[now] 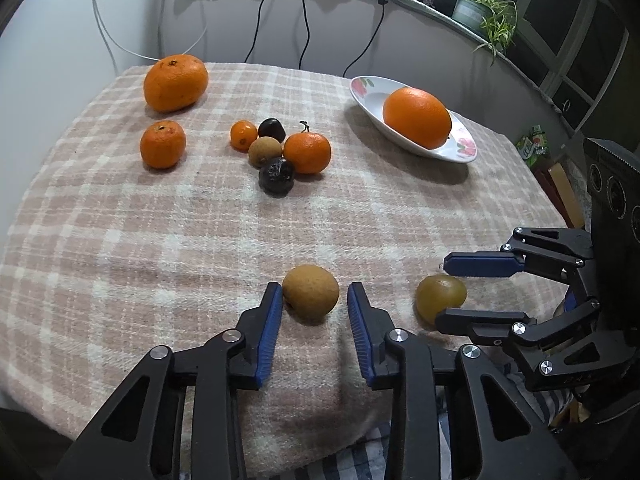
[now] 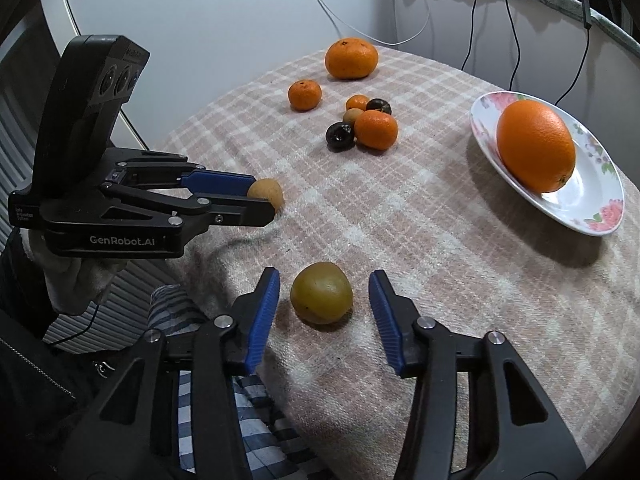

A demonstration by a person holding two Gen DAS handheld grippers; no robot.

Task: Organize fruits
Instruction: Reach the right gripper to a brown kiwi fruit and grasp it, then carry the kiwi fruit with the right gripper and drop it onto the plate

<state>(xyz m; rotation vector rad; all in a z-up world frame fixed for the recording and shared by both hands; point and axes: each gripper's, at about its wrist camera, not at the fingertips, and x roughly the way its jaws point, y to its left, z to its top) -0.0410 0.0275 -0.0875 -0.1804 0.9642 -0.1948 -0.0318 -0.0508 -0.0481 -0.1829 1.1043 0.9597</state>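
A round bench [image 1: 120, 220] carries a soft woven cloth [image 2: 420, 240] checked in pale pink and cream, its nap fuzzy and slightly rumpled at the near edge.

The left gripper [image 1: 311, 300] has its fingers apart, their ribbed blue pads on either side of a small tan fruit [image 1: 311, 289], round with a matte, finely speckled skin. The left pad looks to be touching it; the right pad stands just off it. The fruit sits on the cloth close to the near edge.

The right gripper [image 2: 323, 294] is also spread, straddling a smooth olive-yellow fruit [image 2: 321, 293] with a waxy sheen, clear gaps on both sides. It lies near the same edge, just beside the tan one.

Toward the middle of the bench is a tight cluster: a stemmed mandarin [image 1: 307, 152], a tiny orange fruit [image 1: 243, 135], a tan longan-like ball [image 1: 265, 152] and two dark, wrinkled fruits [image 1: 276, 176] [image 1: 271, 129], all touching or nearly so. Left of them sits a dimpled mandarin [image 1: 162, 144], and at the far left edge a large, lumpy orange [image 1: 176, 82].

Near the far right edge a glossy white oval dish [image 1: 460, 148] with pink flower prints holds one big pebble-skinned orange [image 1: 417, 117].
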